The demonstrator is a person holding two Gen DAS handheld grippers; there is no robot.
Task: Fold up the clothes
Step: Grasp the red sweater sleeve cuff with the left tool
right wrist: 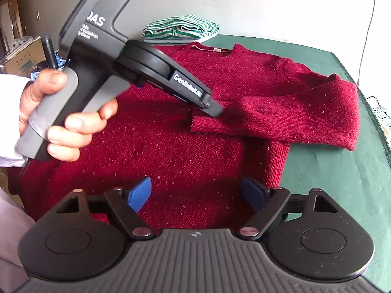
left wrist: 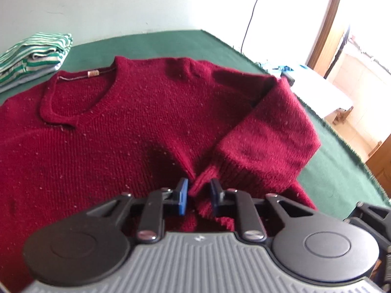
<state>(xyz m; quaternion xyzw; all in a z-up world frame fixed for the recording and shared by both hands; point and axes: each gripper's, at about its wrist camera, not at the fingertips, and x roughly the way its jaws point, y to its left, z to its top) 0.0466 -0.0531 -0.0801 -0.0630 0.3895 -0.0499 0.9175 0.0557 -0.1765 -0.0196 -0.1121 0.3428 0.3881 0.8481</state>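
**Cuff pinched by left gripper, right gripper wide open over sweater**

Grey ribbed housing w/ black discs fills the bottom of both wrist views. Left wrist view: left gripper (left wrist: 198, 196) has its blue pads drawn close together, w/ a fold of the ribbed cuff (left wrist: 204, 180) squeezed between them, so it grips the cuff. L to R in that view: a folded green-and-white striped garment (left wrist: 36, 51) sits at the far left corner of the green table cover (left wrist: 342, 171); next the red knit sweater (left wrist: 110, 134) lies flat, neckline w/ a small label toward the wall; its sleeve (left wrist: 268, 134) is folded in across the chest, cuff end at the pads.

Right wrist view, L to R: a person's hand (right wrist: 56, 112) in a white sleeve holds the left gripper's handle; the tool reaches down to the cuff near the sweater's middle. Nearer the lens, right gripper (right wrist: 198, 195) has its jaws spread wide, nothing between them, above the sweater's lower body. Sleeve bends back from the right shoulder. Striped garment sits behind the collar by the wall. Green cover shows bare at right.
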